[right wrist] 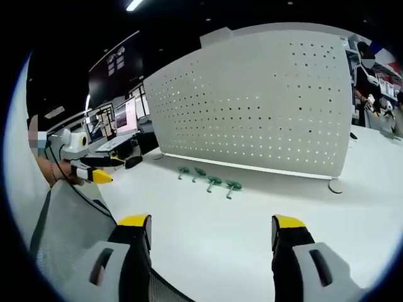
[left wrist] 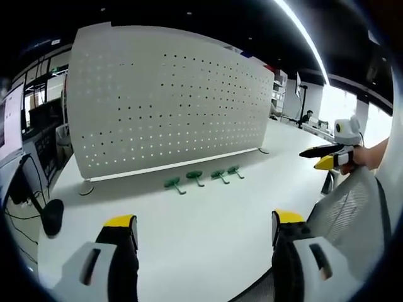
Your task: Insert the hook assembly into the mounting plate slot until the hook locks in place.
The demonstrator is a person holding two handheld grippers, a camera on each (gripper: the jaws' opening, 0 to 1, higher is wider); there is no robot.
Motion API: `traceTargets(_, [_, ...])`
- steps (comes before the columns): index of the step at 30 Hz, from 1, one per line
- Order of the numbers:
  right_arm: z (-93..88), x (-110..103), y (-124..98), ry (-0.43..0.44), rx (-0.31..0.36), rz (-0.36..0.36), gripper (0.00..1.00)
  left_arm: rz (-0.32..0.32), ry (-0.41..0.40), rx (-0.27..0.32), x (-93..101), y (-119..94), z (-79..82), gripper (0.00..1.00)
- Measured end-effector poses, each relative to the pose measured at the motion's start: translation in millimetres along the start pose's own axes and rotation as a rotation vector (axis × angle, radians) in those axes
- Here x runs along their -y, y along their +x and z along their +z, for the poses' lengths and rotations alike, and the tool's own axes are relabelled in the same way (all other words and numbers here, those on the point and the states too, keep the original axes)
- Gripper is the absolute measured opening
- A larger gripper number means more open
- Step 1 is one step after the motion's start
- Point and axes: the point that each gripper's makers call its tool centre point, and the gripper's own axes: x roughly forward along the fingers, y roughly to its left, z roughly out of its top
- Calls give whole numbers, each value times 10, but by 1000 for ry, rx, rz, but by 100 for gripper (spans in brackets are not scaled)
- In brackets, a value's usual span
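In the left gripper view, the left gripper [left wrist: 204, 233] is wide open with nothing in it, above the white table [left wrist: 208, 214]; four green hooks [left wrist: 203, 178] lie in a row on the table just in front of the big white board with holes [left wrist: 167, 100], which stands upright, and the right gripper [left wrist: 334, 156] is off to the right of the board, but I cannot tell if it is open. In the right gripper view, the right gripper [right wrist: 211, 236] is wide open and empty too, the four green hooks [right wrist: 210, 181] lie just in front of the board with holes [right wrist: 252, 100], and the left gripper [right wrist: 94, 168] is far to the left of the board, beside a mesh chair back [right wrist: 69, 226].
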Motion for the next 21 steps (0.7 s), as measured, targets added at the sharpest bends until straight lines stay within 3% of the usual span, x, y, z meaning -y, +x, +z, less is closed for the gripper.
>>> traceTargets(11, [49, 13, -3, -9, 2, 2, 75, -51, 58, -17, 87, 28, 53, 89])
traceTargets(21, [93, 8, 23, -19, 6, 15, 75, -70, 90, -21, 38, 108, 135, 89])
